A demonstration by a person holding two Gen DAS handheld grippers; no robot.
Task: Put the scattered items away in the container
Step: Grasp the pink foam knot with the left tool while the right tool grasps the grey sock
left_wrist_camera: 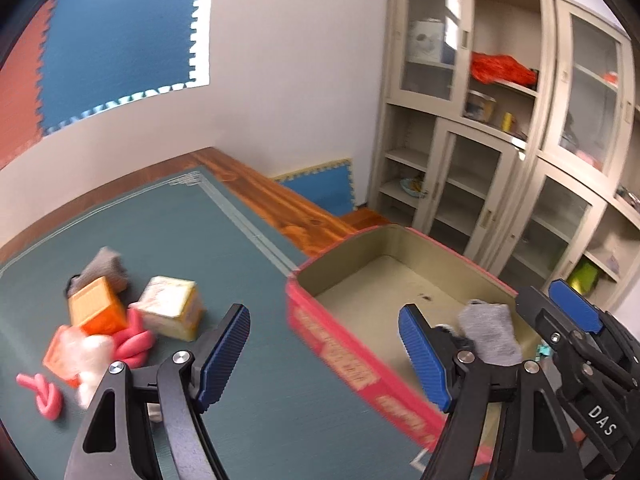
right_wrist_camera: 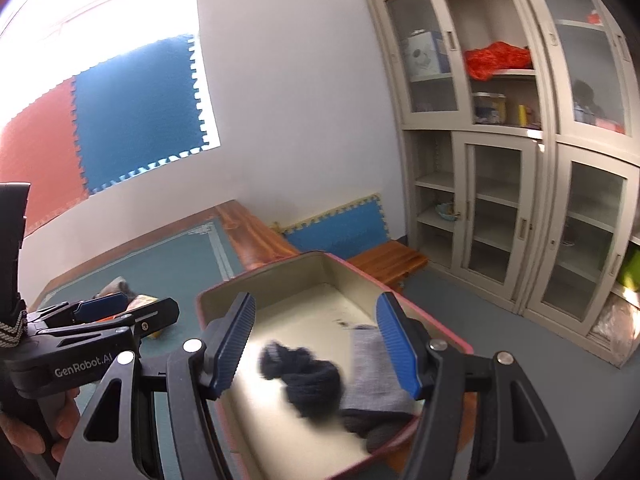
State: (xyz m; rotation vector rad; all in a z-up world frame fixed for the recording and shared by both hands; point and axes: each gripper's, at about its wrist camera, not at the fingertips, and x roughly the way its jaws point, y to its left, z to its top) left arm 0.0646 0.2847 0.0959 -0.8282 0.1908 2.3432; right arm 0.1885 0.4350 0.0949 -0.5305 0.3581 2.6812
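Hovering my right gripper (right_wrist_camera: pixel 316 344) over the red tin (right_wrist_camera: pixel 440 328), fingers spread wide, nothing between them; dark sock (right_wrist_camera: pixel 308 380) and grey sock (right_wrist_camera: pixel 376 372) lie inside below. Remaining clutter, an orange box (left_wrist_camera: pixel 96 304), a pale box (left_wrist_camera: pixel 172 306) and pink bits (left_wrist_camera: pixel 134 340), sits on the green mat (left_wrist_camera: pixel 180 232), left of the tin. My left gripper (left_wrist_camera: pixel 324 354), also wide and empty, is nearer that pile, which lies ahead-left of it; likely its job.
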